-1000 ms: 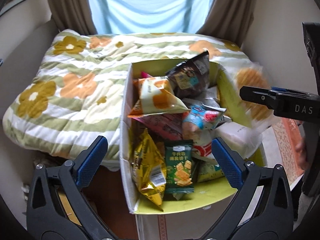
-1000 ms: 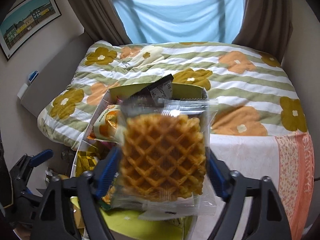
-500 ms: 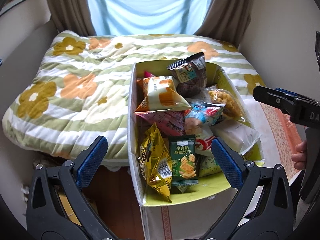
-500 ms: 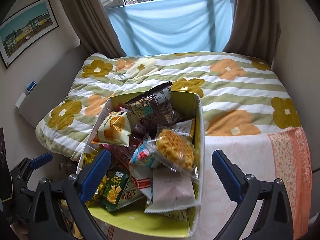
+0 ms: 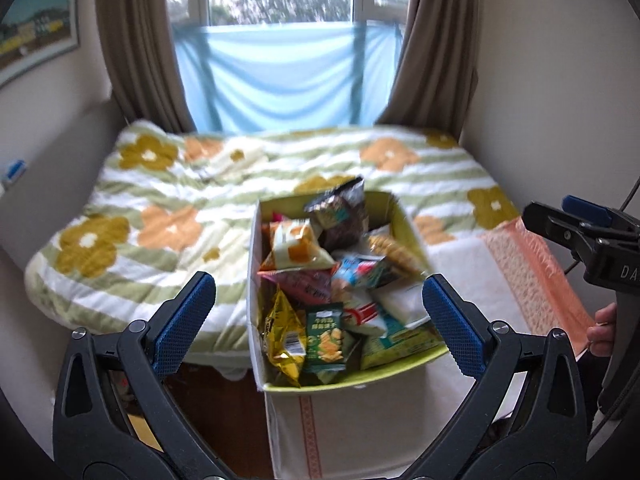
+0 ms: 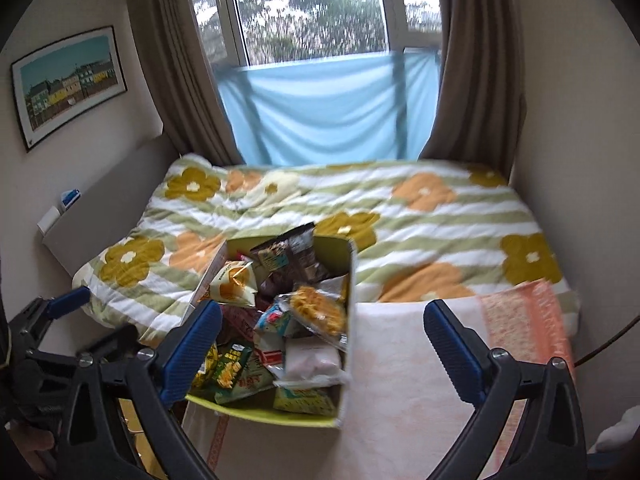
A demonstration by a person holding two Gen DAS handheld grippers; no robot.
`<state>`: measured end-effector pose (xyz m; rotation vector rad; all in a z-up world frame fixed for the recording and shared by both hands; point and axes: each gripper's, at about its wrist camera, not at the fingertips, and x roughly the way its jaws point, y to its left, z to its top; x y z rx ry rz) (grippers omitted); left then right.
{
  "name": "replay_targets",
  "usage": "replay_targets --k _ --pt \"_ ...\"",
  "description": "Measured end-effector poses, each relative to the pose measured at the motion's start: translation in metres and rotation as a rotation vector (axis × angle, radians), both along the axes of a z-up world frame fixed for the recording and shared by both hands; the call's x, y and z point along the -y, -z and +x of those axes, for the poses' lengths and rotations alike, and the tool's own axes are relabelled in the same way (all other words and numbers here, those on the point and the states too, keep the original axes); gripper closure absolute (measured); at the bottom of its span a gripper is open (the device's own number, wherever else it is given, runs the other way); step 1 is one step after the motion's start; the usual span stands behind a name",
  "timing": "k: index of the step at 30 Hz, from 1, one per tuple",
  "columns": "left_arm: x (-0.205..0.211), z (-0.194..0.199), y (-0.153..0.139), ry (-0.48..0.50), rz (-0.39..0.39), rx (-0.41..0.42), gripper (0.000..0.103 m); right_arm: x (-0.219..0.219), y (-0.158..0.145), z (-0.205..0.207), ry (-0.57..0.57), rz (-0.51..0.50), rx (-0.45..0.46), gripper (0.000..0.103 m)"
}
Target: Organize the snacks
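One snack box (image 5: 256, 280), lower centre of frame, long axis running up-frame onto the bed (image 5: 160, 208), holds roughly ten packets, the waffle pack (image 6: 318, 312) topmost at its right wall. Two grippers: left gripper (image 5: 316, 312) fingers open, empty; right gripper (image 6: 322, 338) fingers just opened, empty.

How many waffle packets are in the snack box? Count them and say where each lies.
1. The waffle packet lies on top of the pile, against the right wall of the box. Others may be buried underneath.
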<state>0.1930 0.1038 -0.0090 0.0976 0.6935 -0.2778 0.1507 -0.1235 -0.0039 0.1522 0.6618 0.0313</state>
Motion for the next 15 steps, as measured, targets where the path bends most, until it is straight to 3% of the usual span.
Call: replay_targets --k 6,10,15 --pt "0.013 -0.079 -0.026 -0.059 -0.037 0.094 0.000 0.021 -0.023 -0.083 0.047 -0.085 0.065 0.002" --pt "0.017 -0.130 -0.030 -0.070 -0.073 0.135 0.000 0.032 -0.026 -0.133 0.093 -0.139 0.088 0.002" --pt "0.027 -0.178 -0.029 -0.073 -0.053 0.186 0.000 0.043 -0.019 -0.175 0.127 -0.145 0.107 0.002"
